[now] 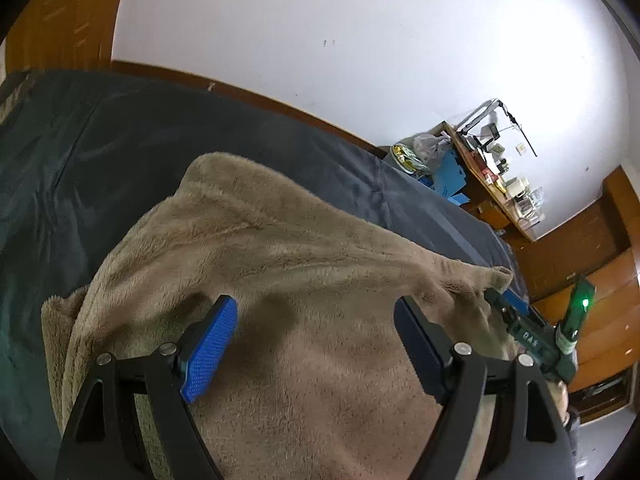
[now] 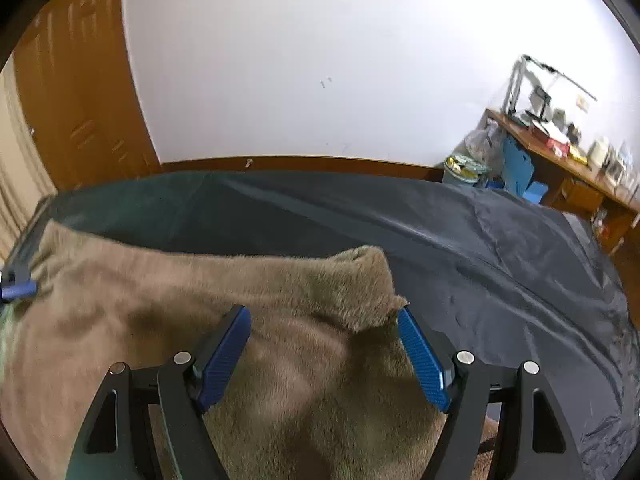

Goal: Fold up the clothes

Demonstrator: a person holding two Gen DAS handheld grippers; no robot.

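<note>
Left wrist view: left gripper (image 1: 316, 344) spread wide over the brown fleece garment (image 1: 280, 264), nothing pinched between the blue pads (image 1: 210, 348). Garment spread on a dark bedsheet (image 1: 100, 152), one corner reaching toward the right gripper (image 1: 520, 320). Right wrist view: right gripper (image 2: 324, 356) also apart and empty above the fleece (image 2: 200, 300), its corner just beside the right-hand pad. Cluttered wooden desk (image 2: 568, 168) against the white wall (image 2: 320, 60).

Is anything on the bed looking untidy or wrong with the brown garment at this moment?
Nothing is damaged or spilled. The brown fleece garment lies on the dark bed cover, but its far right corner curls up and folds over instead of lying flat, and the left wrist view shows ridges across the cloth.
</note>
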